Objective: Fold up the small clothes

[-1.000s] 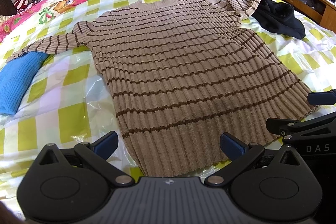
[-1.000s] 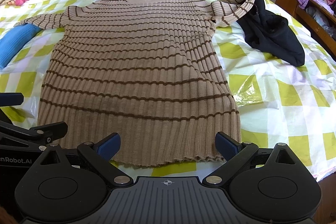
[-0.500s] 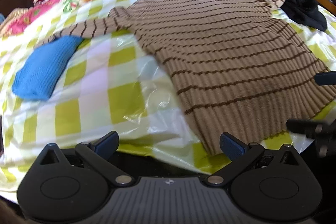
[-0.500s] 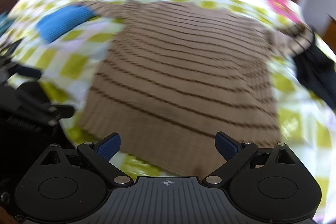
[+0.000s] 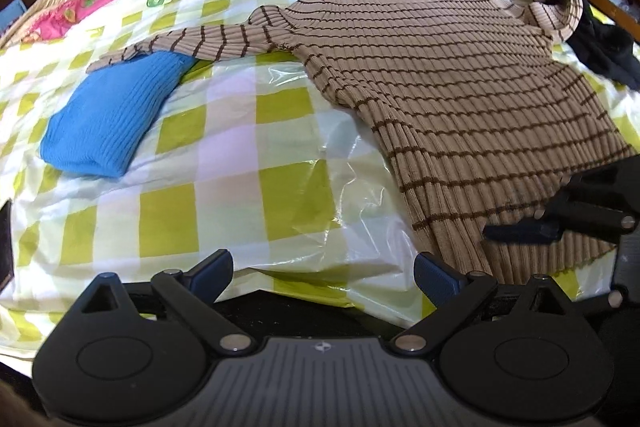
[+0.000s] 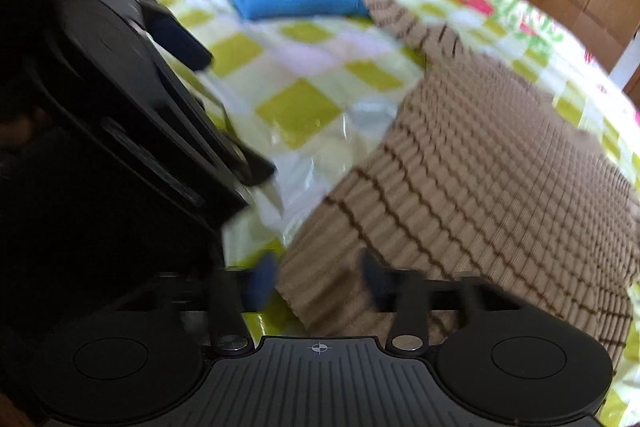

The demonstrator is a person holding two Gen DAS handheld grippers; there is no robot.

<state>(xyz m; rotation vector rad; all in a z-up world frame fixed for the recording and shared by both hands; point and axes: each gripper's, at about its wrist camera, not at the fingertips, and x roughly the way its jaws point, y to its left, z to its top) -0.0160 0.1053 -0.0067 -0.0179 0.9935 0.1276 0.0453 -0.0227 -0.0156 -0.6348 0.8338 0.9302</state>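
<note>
Left wrist view is showing the tan ribbed sweater with brown stripes (image 5: 452, 83) lying flat on the checked yellow-green bed cover (image 5: 224, 155); no writing is readable. Left tool (image 5: 320, 269) is hanging spread wide, empty. Right tool (image 6: 316, 285) is closing around the sweater's hem corner.

Readable text: none in either view.
Left gripper (image 5: 320, 275) body: only a small round crosshair mark (no letters).
Right gripper (image 6: 318, 277) body: the same small crosshair mark, no words.
Bedsheet (image 5: 224, 155): cartoon prints and checks, no writing that can be read.
Right wrist view: blurred.
</note>
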